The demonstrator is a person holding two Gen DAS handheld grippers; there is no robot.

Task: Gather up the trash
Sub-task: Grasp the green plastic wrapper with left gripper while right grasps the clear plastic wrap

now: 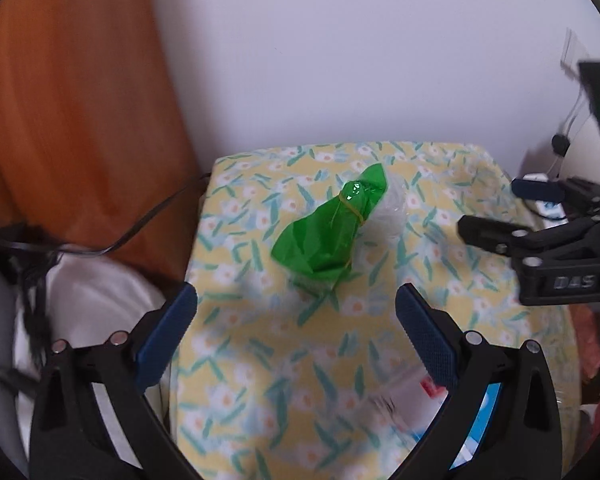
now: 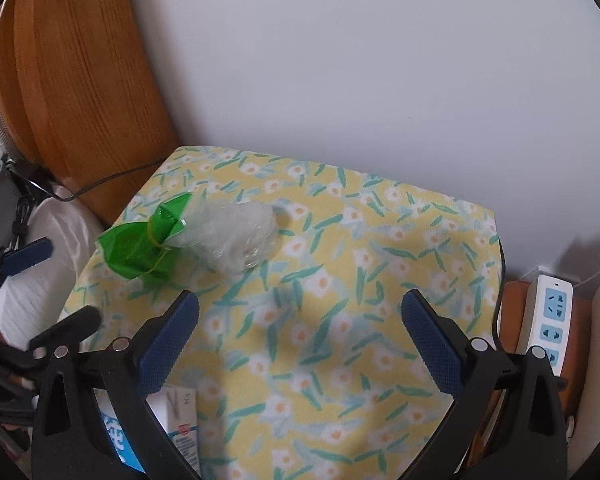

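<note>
A green plastic wrapper (image 1: pixel 324 232) tied with a rubber band lies on the yellow floral tablecloth (image 1: pixel 260 360), joined to a crumpled clear plastic bag (image 1: pixel 392 212). Both show in the right wrist view, green wrapper (image 2: pixel 144 240) left of the clear bag (image 2: pixel 236 236). My left gripper (image 1: pixel 296 308) is open and empty, just short of the wrapper. My right gripper (image 2: pixel 300 312) is open and empty over the cloth (image 2: pixel 340 320), the trash ahead to its left. The right gripper (image 1: pixel 496 210) also shows at the right of the left wrist view.
A white and blue carton (image 2: pixel 180 412) lies at the table's near edge. A wooden board (image 2: pixel 76 80) leans at the back left with a black cable (image 2: pixel 112 180). A white power strip (image 2: pixel 548 320) sits to the right. White fabric (image 1: pixel 100 304) lies left of the table.
</note>
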